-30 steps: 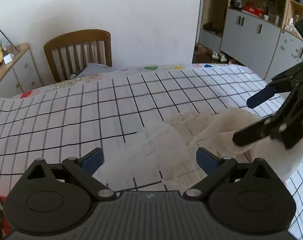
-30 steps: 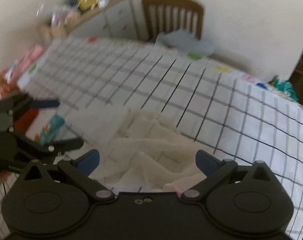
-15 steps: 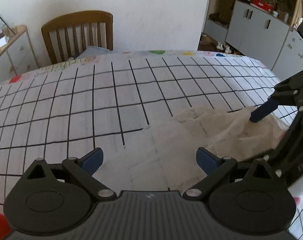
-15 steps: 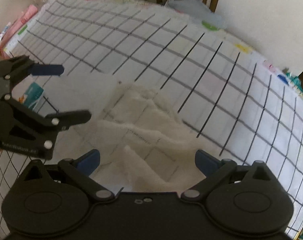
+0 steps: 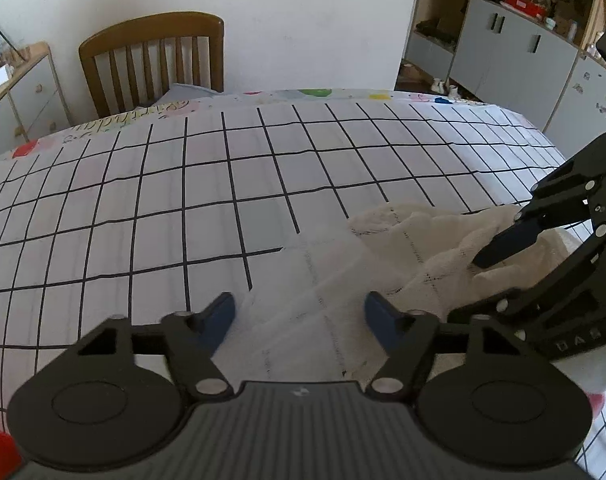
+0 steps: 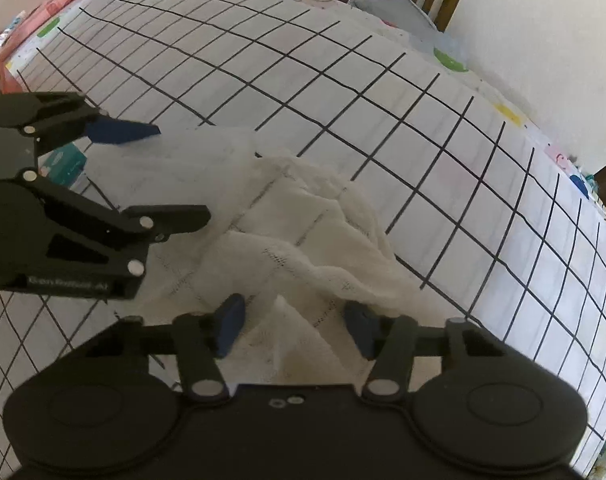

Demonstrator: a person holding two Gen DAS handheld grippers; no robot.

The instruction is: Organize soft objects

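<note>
A crumpled white cloth (image 5: 419, 248) with thin dark grid lines lies on the checked tablecloth (image 5: 223, 184). It also shows in the right wrist view (image 6: 303, 224). My left gripper (image 5: 299, 320) is open, its fingers straddling the flat left part of the cloth. In the right wrist view the left gripper (image 6: 171, 176) sits open over the cloth's left edge. My right gripper (image 6: 295, 328) is open, its blue pads either side of a bunched fold, low over it. In the left wrist view the right gripper (image 5: 499, 276) reaches onto the cloth from the right.
A wooden chair (image 5: 155, 64) stands at the table's far side with a grey cushion (image 6: 395, 6). Grey cabinets (image 5: 511, 44) line the right wall. A small teal packet (image 6: 65, 162) and pink items (image 6: 55, 0) lie at the table's left edge. A drawer unit (image 5: 19, 92) stands far left.
Both grippers have moved down and in toward the cloth. Their jaws have narrowed somewhat. The right gripper's fingers now sit on the bunched part of the cloth.
</note>
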